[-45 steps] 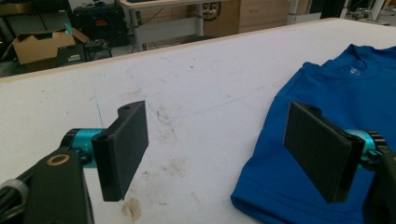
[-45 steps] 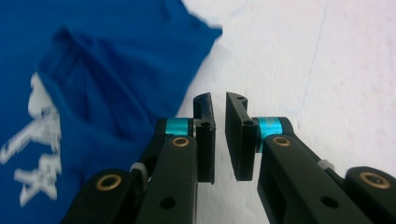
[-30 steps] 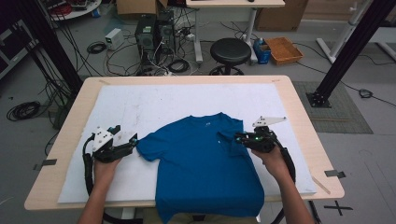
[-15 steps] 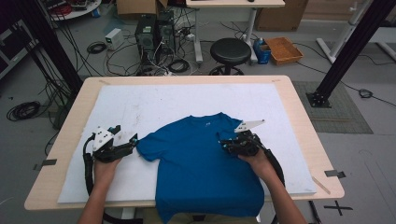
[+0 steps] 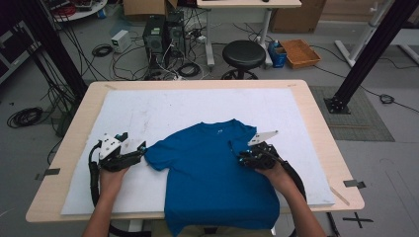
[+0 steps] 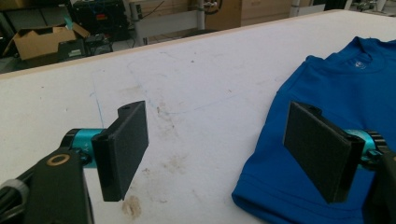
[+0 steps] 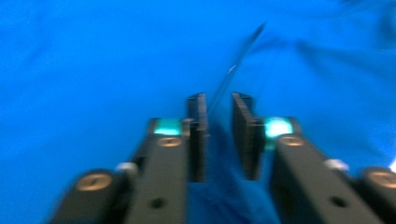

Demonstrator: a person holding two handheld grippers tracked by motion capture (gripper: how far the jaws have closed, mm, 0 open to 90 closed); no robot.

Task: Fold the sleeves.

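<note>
high view: at the left of the frame the left gripper [image 5: 141,148] is seen resting on the white sheet [image 5: 163,106] that covers the table [image 5: 306,98], held by a hand coming in from the bottom edge. its tips are placed just beside the left sleeve of the blue t-shirt [image 5: 212,173]. in the left gripper view its fingers [image 6: 123,149] are shown spread wide, with bare, stained white sheet between them; the sleeve hem lies under the finger at the right of that frame, and nothing is gripped.

at the middle of the high view the blue t-shirt is laid flat, front up, with its collar toward the top of the frame and its lower hem hanging over the table's near edge at the bottom. a dark crease is seen near its right shoulder, where the right sleeve looks folded in over the body.

right of centre, the right gripper [image 5: 243,157] is set down on the shirt at that folded part, with its grey three-cornered plate pointing to the upper right. in the right gripper view, which is blurred, its fingers [image 7: 198,135] are parted only a little, having just been opened from a nearly closed stand. blue cloth is seen in the narrow gap and all around, with a fold line running up from between the fingers; whether the cloth is pressed by the pads cannot be told.
</note>
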